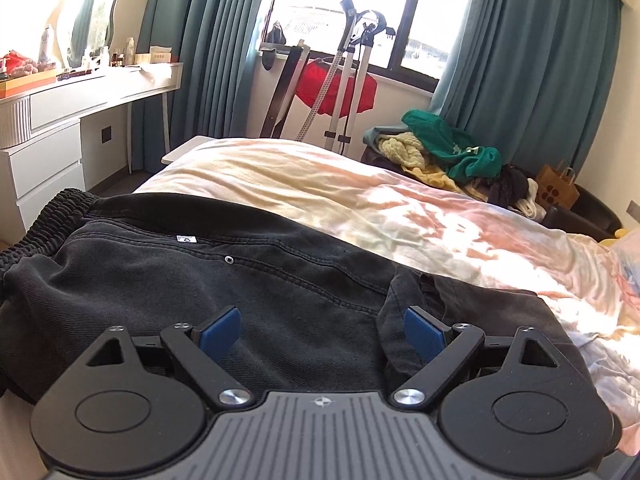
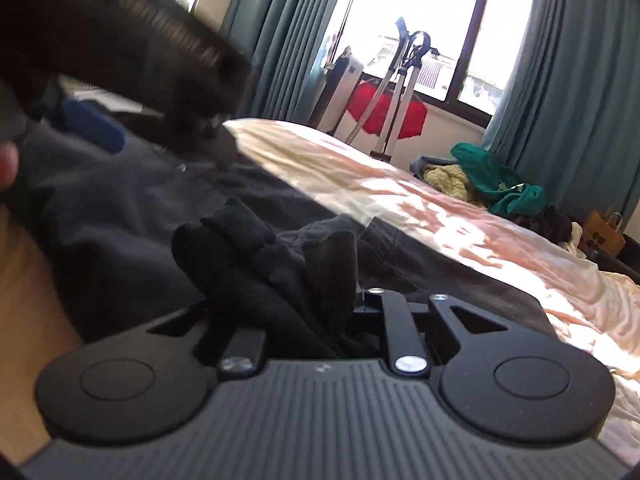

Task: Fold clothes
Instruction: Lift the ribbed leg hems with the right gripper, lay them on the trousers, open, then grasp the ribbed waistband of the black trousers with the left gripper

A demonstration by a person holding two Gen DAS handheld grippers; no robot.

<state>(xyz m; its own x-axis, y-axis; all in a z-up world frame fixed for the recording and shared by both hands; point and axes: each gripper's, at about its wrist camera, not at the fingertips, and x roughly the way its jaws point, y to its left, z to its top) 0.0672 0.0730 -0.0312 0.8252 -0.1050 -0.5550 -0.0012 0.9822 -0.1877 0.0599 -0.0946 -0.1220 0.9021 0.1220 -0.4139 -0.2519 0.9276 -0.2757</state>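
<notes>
Now: black trousers (image 1: 200, 280) flat on bed (image 1: 320, 188) for folding. Right claw (image 2: 304, 280) pinching bunched trouser end, ready to carry it over. Left claw (image 1: 322, 334) spread wide, empty, hovering above cloth.

right gripper (image 2: 280, 280) clamped on a bunch of black fabric over the bed

the jaws pinch a fold of the black trousers (image 2: 132, 208), which lie across the near edge of the bed (image 2: 440, 216). a blurred dark shape with a blue pad (image 2: 94, 128) hangs at upper left. beyond, teal curtains (image 2: 580, 80), a bright window (image 2: 408, 20) and a heap of clothes (image 2: 492, 188).
</notes>
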